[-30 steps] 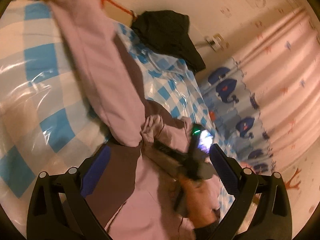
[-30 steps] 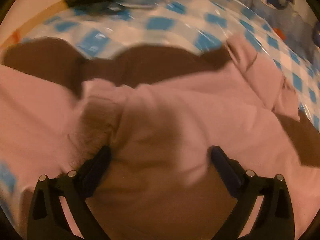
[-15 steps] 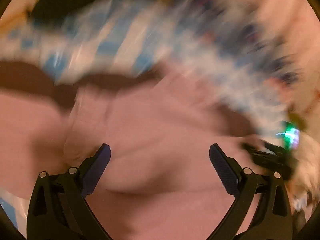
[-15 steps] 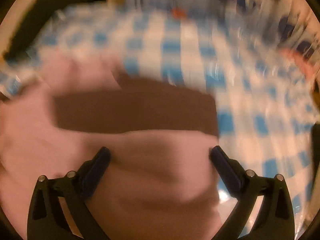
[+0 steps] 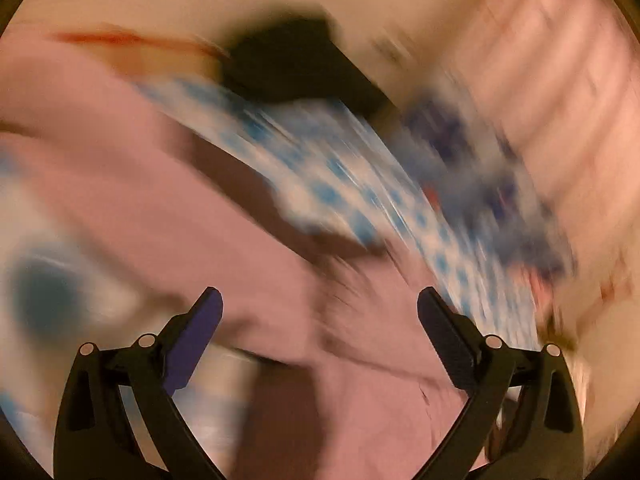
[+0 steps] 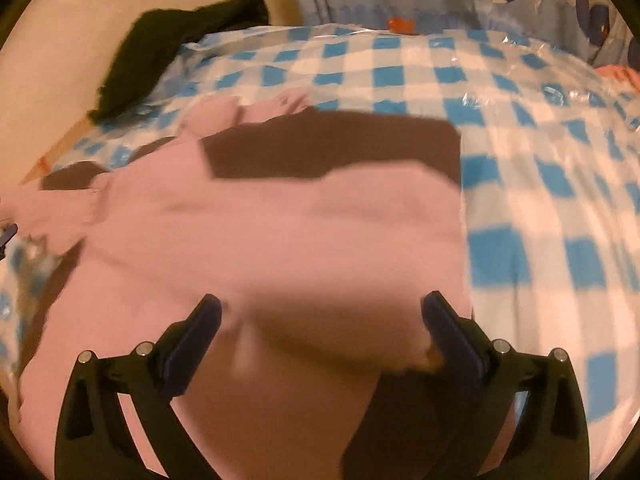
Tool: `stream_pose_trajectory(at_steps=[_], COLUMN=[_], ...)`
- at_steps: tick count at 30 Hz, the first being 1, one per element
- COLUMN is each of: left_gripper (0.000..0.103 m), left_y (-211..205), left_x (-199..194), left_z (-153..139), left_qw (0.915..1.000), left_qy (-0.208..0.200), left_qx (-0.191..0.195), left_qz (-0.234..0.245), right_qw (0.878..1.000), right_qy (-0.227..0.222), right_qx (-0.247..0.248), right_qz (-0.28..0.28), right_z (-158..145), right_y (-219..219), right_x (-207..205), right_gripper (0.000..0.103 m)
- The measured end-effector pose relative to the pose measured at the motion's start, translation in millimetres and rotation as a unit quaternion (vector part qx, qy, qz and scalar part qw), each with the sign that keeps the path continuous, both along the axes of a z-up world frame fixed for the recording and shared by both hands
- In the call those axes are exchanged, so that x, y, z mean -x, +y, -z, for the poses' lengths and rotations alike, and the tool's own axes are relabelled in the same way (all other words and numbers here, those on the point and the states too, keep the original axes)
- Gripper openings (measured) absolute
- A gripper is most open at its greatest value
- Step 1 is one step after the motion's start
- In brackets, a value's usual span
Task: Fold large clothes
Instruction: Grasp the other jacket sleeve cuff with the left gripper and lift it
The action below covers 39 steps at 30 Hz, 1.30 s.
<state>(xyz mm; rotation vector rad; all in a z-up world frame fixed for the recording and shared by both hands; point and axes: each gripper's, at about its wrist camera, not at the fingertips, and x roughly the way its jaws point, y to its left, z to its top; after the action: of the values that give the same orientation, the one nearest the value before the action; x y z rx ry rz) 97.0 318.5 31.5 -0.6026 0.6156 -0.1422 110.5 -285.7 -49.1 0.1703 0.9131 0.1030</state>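
- The pink garment [image 6: 280, 232] lies on the blue-and-white checked sheet [image 6: 540, 184], partly folded: its right edge runs straight and a doubled layer sits on top.
- At the far left a bunched part, perhaps a sleeve [image 6: 60, 212], sticks out loose, so by my judgement more folding is left.
- The right gripper [image 6: 320, 320] hangs just over the near part of the garment, jaws spread wide, grasping nothing.
- The left gripper [image 5: 320, 312] is likewise spread and empty above the pink cloth; its view is heavily blurred.
- A black garment [image 6: 168, 44] lies at the far corner by the wall, apart from the pink one.
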Motion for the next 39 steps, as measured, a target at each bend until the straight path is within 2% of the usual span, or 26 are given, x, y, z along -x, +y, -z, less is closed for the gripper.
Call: stream_pose_trajectory(at_steps=[2, 4, 5, 8, 15, 19, 23, 25, 26, 27, 28, 29, 31, 34, 37, 39], left_gripper=[0.094, 0.094, 0.094, 0.094, 0.094, 0.094, 0.094, 0.094, 0.068, 0.054, 0.034, 0.023, 0.018, 0.017, 0.016, 0.015], left_y=[72.4, 129.9, 157.2, 191.3, 201.5, 189.8, 196.7, 200.0, 200.9, 200.7, 201.8, 199.6, 193.6, 168.2, 126.9, 82.6], left_x=[21.0, 35.3, 39.5, 34.0, -1.9, -25.7, -42.8, -53.4, -59.1, -63.3, -65.8, -68.4, -67.3, -57.9, -51.9, -53.4], left_z=[-8.6, -9.6, -7.8, -2.8, 8.4, 9.9, 12.5, 16.6, 18.5, 18.8, 20.1, 18.0, 10.9, -18.2, -67.0, -104.4], left_qw=[0.9955, 0.9859, 0.9806, 0.9769, 0.9771, 0.9794, 0.9726, 0.9692, 0.9669, 0.9667, 0.9675, 0.9676, 0.9697, 0.9751, 0.9832, 0.9881], left_qy=[-0.009, -0.01, -0.008, -0.002, -0.003, 0.002, 0.021, 0.044, 0.06, 0.068, 0.075, 0.07, 0.059, 0.014, -0.045, -0.082], left_qx=[0.017, 0.053, 0.073, 0.095, 0.121, 0.104, 0.092, 0.087, 0.08, 0.077, 0.08, 0.081, 0.069, 0.033, 0.002, -0.009], left_qz=[-0.092, -0.158, -0.181, -0.191, -0.175, -0.173, -0.212, -0.226, -0.235, -0.234, -0.228, -0.229, -0.227, -0.219, -0.177, -0.13], right_qw=[1.0, 0.998, 0.998, 1.0, 0.999, 0.999, 0.998, 0.998, 0.998, 0.998, 0.998, 0.998, 0.998, 0.998, 0.998, 0.998], right_qy=[-0.01, 0.02, 0.031, 0.017, 0.004, 0.0, -0.004, -0.005, -0.005, -0.005, -0.005, -0.005, -0.005, -0.005, -0.005, -0.004], right_qx=[-0.019, -0.057, -0.056, -0.016, -0.04, -0.046, -0.054, -0.055, -0.055, -0.055, -0.054, -0.054, -0.055, -0.055, -0.055, -0.058], right_qz=[0.005, 0.02, 0.023, 0.02, 0.02, 0.02, 0.02, 0.02, 0.02, 0.02, 0.02, 0.02, 0.02, 0.02, 0.02, 0.021], right_z=[1.7, 23.5, 33.1, 38.1, 40.9, 42.1, 42.5, 42.8, 42.8, 42.9, 42.9, 43.0, 43.1, 43.3, 43.4, 43.5], right_y=[1.3, 2.8, 6.7, 18.8, 11.6, 9.9, 7.7, 7.8, 7.8, 7.9, 7.9, 7.9, 8.0, 8.1, 8.2, 7.8], right_x=[15.1, 16.9, 17.0, 19.4, 21.2, 22.3, 22.6, 22.7, 22.6, 22.7, 22.6, 22.5, 22.5, 22.3, 22.1, 22.0], right_gripper=[0.097, 0.097, 0.098, 0.097, 0.097, 0.097, 0.097, 0.097, 0.097, 0.097, 0.097, 0.097, 0.097, 0.097, 0.097, 0.097])
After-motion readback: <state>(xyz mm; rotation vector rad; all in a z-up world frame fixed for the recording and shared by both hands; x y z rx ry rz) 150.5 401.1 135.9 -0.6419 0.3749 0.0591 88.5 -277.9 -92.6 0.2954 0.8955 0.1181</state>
